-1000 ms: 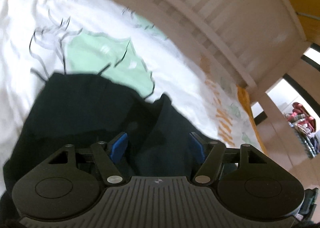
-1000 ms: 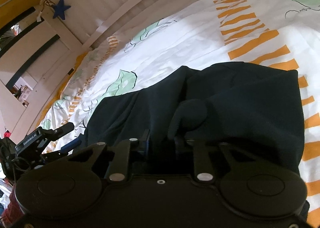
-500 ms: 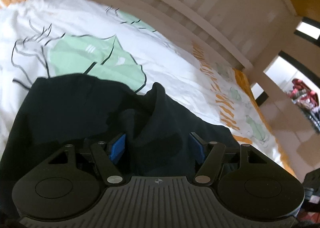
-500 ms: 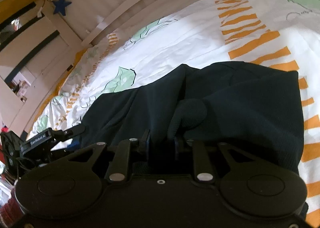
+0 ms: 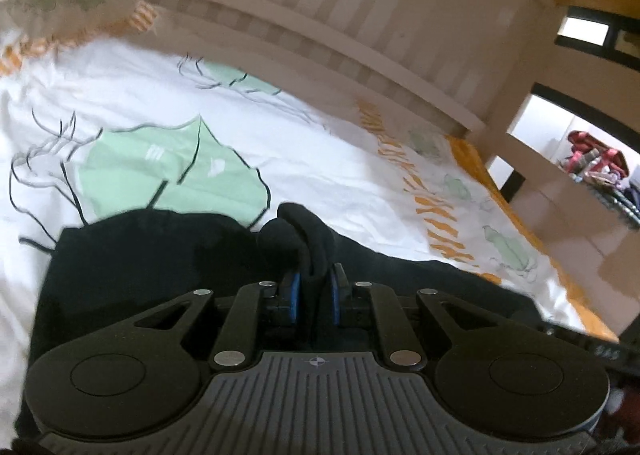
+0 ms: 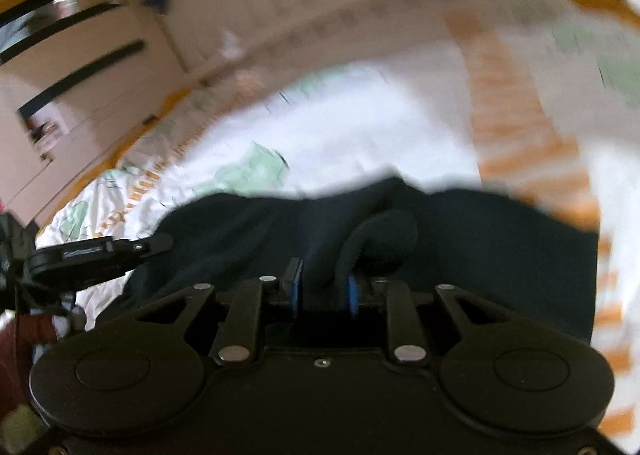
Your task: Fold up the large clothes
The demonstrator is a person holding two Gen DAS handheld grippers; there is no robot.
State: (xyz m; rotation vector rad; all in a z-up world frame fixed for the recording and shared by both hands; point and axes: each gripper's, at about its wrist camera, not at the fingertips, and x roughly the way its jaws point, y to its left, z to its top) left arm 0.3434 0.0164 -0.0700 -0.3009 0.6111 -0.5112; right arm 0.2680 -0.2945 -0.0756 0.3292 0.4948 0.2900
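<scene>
- Dark garment (image 5: 168,255) lies spread on the bed, on the white bedsheet (image 5: 304,159) with its green leaf and orange stripe print; both my tools have hold of it along the near edge.
- It looks soft and limp to me, a thick knit that bunches into a rounded hump wherever it is pinched, so I expect it to sag and drag, not hold a crease by itself.
- I judge it moderately heavy for cloth and not slippery; the blue pads should keep it if I take enough of the edge.
- My left gripper (image 5: 314,287) has its jaws pressed together on a raised fold of the garment.
- My right gripper (image 6: 324,291) likewise pinches a rolled lump of the cloth; this view is blurred.
- Best hold, I think, is at the corners or hem, both sides lifted evenly.
- Beyond the bed stands the pale slatted bed rail (image 5: 328,23).
</scene>
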